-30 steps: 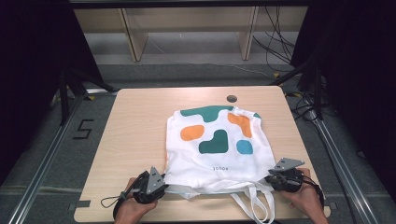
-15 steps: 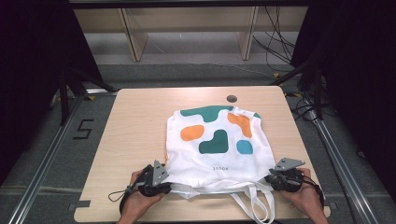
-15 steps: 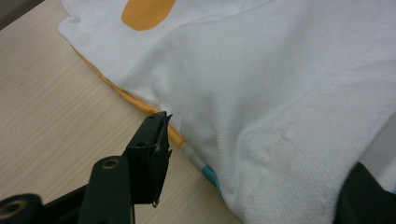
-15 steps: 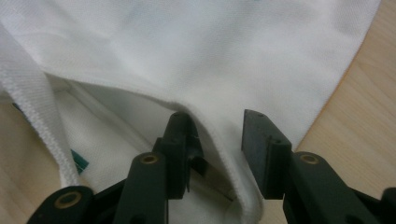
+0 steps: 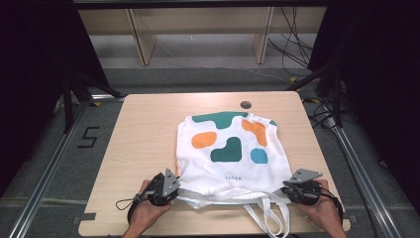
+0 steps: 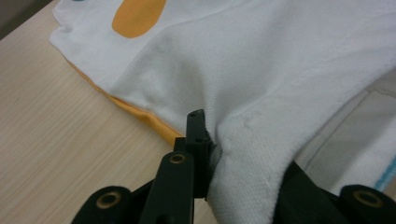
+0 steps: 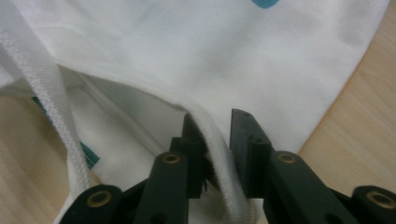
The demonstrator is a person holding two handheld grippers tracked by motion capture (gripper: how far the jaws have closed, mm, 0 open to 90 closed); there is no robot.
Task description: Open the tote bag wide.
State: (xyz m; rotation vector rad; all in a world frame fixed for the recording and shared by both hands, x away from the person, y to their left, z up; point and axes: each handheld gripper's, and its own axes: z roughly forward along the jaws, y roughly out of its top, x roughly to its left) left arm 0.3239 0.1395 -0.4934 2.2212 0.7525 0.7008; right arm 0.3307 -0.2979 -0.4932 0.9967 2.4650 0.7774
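A white tote bag (image 5: 230, 148) with green, orange and blue patches lies flat on the wooden table (image 5: 143, 129), its opening and white handles (image 5: 270, 213) toward the near edge. My left gripper (image 5: 174, 191) is at the bag's near left corner. In the left gripper view, my left gripper (image 6: 233, 154) is shut on a bunched fold of the bag's cloth (image 6: 261, 93) after just closing. My right gripper (image 5: 288, 191) is at the near right corner. Its jaws have just been closing and now pinch the bag's top hem (image 7: 212, 135), with my right gripper (image 7: 217, 126) shut on it.
A round dark grommet (image 5: 245, 104) sits in the table's far edge. Wooden shelving (image 5: 198, 29) stands behind the table and metal rails (image 5: 47, 173) run along both sides. Cables (image 5: 297, 54) lie on the floor at the back right.
The left gripper has edged right onto the bag's near left corner and closed on the cloth. The right hand has kept its place while its jaws closed on the hem.
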